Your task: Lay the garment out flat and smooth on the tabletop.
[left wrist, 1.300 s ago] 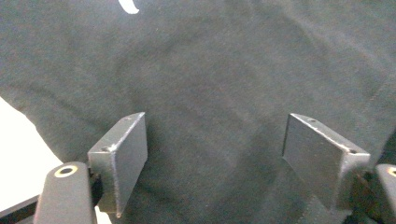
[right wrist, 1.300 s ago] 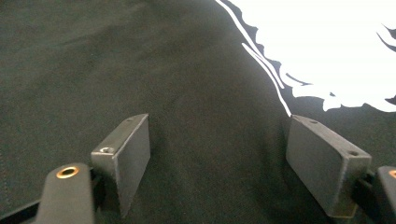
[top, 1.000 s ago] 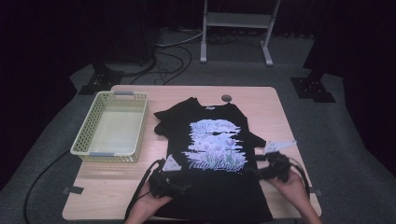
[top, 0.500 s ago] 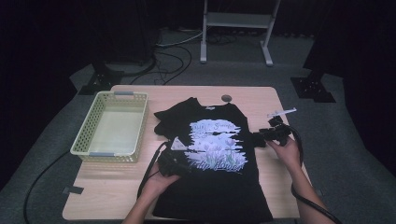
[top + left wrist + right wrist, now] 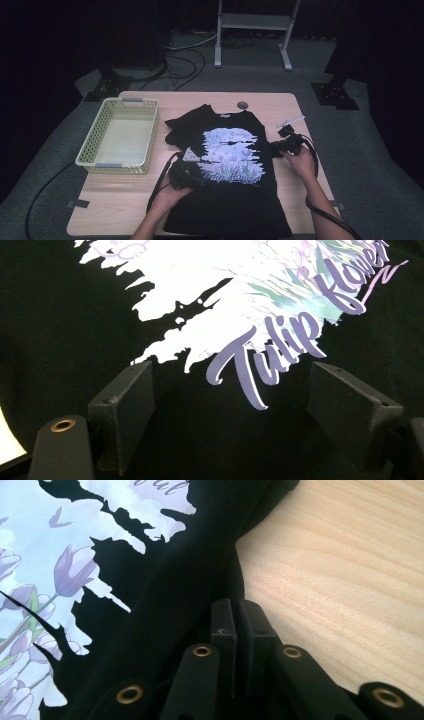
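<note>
A black T-shirt (image 5: 230, 200) with a pale tulip print lies flat on the wooden table (image 5: 280, 107), neck toward the far side. My left gripper (image 5: 186, 176) hovers over the print's lower left corner. Its jaws stand wide apart (image 5: 227, 375) above the words "Tulip Flower", with nothing between them. My right gripper (image 5: 281, 146) is at the shirt's right edge near the sleeve. In the right gripper view its jaws are pressed together (image 5: 234, 605) where a taut fold of black cloth (image 5: 165, 595) meets bare wood.
A pale yellow mesh basket (image 5: 117, 137) stands empty at the table's left. A small white strip (image 5: 291, 121) lies on the table beyond the right gripper, and a dark round spot (image 5: 242, 105) sits by the collar. Cables trail off the near edge.
My right gripper has moved from the shirt's lower right up to its right edge by the sleeve. The left gripper has shifted forward onto the print's lower left.
</note>
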`<state>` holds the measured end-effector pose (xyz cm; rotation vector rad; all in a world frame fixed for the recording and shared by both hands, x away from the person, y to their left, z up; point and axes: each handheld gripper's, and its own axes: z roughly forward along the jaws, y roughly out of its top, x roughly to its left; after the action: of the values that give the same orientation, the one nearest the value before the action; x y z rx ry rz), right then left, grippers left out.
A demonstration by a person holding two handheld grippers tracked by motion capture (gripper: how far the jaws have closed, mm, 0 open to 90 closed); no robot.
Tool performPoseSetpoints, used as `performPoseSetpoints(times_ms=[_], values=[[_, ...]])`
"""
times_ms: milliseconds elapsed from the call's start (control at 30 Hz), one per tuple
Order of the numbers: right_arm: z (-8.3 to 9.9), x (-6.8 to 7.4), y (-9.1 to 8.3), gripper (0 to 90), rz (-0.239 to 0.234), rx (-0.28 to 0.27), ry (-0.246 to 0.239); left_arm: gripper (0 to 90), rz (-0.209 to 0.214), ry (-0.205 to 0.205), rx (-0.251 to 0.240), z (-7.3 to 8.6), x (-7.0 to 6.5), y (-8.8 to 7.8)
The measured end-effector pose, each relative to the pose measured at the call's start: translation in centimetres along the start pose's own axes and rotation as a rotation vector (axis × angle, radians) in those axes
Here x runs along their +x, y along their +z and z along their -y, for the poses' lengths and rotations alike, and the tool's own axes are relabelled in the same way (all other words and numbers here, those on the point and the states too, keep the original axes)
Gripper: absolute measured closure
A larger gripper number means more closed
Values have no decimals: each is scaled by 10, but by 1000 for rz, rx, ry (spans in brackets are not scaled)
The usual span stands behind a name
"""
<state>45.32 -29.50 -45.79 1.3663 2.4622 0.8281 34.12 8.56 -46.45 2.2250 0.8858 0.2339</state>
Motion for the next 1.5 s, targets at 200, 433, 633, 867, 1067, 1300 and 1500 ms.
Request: performPoseSetpoints(times_ms=[200, 433, 633, 867, 1067, 1300, 1500], values=[[-5, 2, -16, 879, 22, -22, -10, 189, -1, -1, -1, 1, 2, 0], [-16, -1, -49, 880, 86, -63, -30, 189, -5, -23, 7, 5, 6, 2], [-23, -2, -70, 881, 154, -86, -41, 190, -5, -30, 9, 6, 7, 1], [-6, 2, -66, 877, 153, -69, -10, 190, -3, -37, 3, 7, 6, 1], [17, 19, -45, 876, 9, -102, 23, 190, -2, -40, 3, 7, 7, 1], [8, 76, -38, 876, -172, -190, -51, 190, 1, -43, 1, 6, 7, 2], [8, 111, -9, 875, -201, -107, -126, 190, 5, -44, -3, 7, 8, 1]])
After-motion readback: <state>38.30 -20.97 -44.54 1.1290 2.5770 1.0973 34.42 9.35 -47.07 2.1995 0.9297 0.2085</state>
